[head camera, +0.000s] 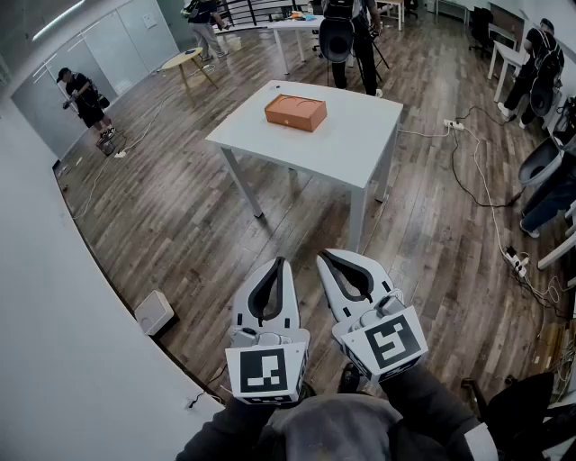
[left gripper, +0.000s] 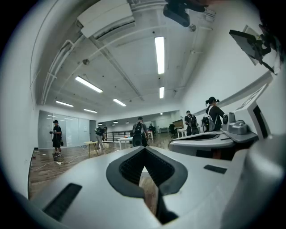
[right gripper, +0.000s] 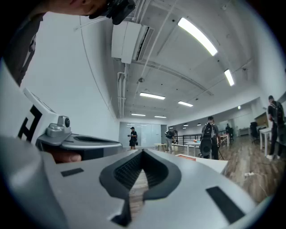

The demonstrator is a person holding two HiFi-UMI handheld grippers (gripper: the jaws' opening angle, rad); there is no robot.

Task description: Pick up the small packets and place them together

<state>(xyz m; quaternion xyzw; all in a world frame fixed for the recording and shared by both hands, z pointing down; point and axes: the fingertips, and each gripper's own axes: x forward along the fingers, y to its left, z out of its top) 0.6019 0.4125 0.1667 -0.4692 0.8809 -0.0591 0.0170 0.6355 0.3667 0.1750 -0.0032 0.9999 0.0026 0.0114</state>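
No small packets show in any view. An orange box [head camera: 295, 112] lies on a white table [head camera: 360, 144] a few steps ahead. Both grippers are held close to the body, over the wooden floor and well short of the table. My left gripper [head camera: 282, 262] is shut, its tips meeting with nothing between them; its own view shows the closed jaws [left gripper: 144, 149]. Beside it my right gripper [head camera: 321, 257] is shut and empty too, its closed tips [right gripper: 143, 152] pointing towards the table [right gripper: 210, 164] and the orange box [right gripper: 183, 156].
A white wall runs along the left, with a small white box [head camera: 154, 311] on the floor at its foot. Cables and a power strip [head camera: 453, 125] lie on the floor right of the table. Several people stand at the room's far side and right edge, near other tables [head camera: 301, 24].
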